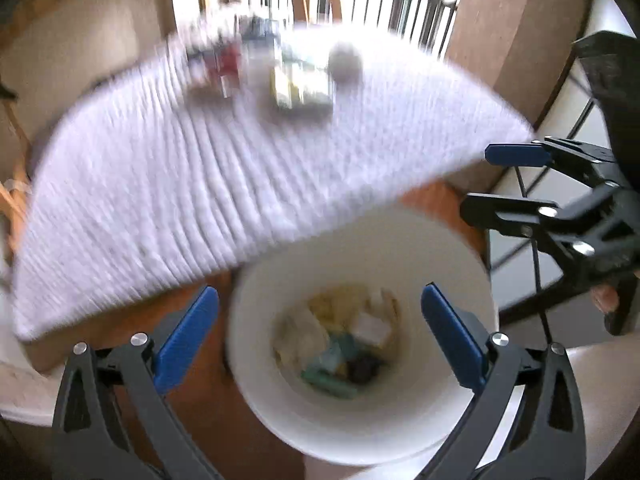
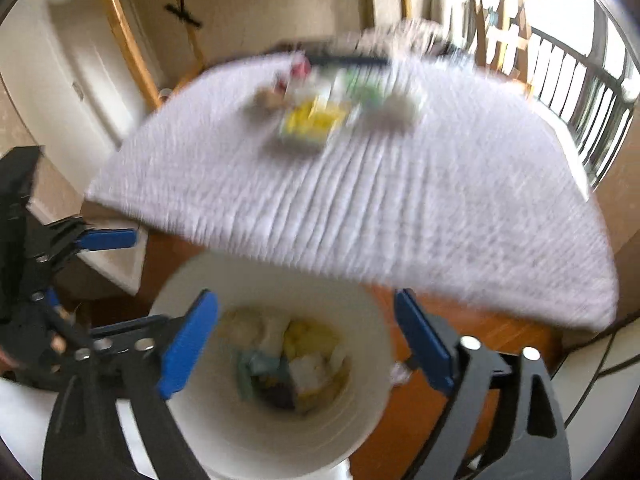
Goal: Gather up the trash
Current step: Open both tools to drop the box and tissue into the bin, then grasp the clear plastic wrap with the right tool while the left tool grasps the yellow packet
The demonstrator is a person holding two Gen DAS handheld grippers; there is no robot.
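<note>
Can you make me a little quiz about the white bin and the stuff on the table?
1. True or false: the white bin is empty.
2. Where is the yellow packet? A) inside the bin B) on the white tablecloth C) between blue fingers
3. Fill in: both the left gripper and the right gripper are wide ____ above the bin.

Key:
1. False. Mixed rubbish lies at the bottom.
2. B. It sits on the cloth with other blurred bits.
3. Open. Nothing is held between either pair of fingers.
</note>
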